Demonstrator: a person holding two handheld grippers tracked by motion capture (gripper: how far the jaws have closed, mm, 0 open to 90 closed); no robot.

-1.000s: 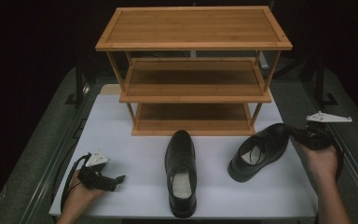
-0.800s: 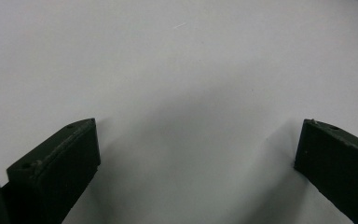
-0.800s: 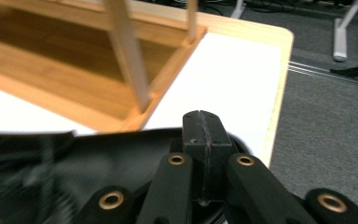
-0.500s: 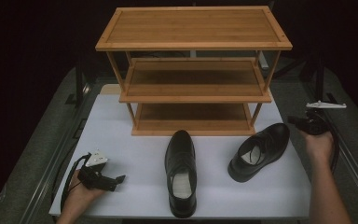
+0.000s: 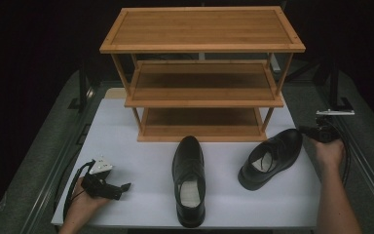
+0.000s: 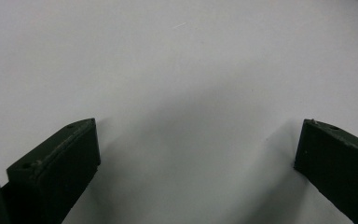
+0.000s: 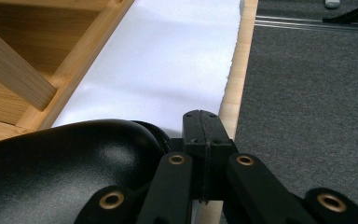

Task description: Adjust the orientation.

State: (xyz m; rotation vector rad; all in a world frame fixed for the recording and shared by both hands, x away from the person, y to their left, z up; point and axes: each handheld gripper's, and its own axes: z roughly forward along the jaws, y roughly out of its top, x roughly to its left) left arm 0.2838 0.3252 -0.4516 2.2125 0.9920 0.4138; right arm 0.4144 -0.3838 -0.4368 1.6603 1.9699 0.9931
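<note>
- The right gripper [image 5: 306, 130] is seen at the right edge of the white sheet [image 5: 126, 146], its jaws pressed flat together with nothing between them.
- Its tip is set just beside the toe of the right-hand black shoe [image 5: 271, 157]; contact cannot be made out.
- In the right gripper view that shoe [image 7: 60, 172] is cut off at the frame's bottom and left.
- The left gripper [image 5: 125, 185] is held low over the sheet's near-left corner, jaws spread wide and empty.
- The middle shoe [image 5: 189, 178] lies before the wooden rack [image 5: 202, 48], well apart from both grippers.
- The rack's lowest shelf is partly shadowed.
</note>
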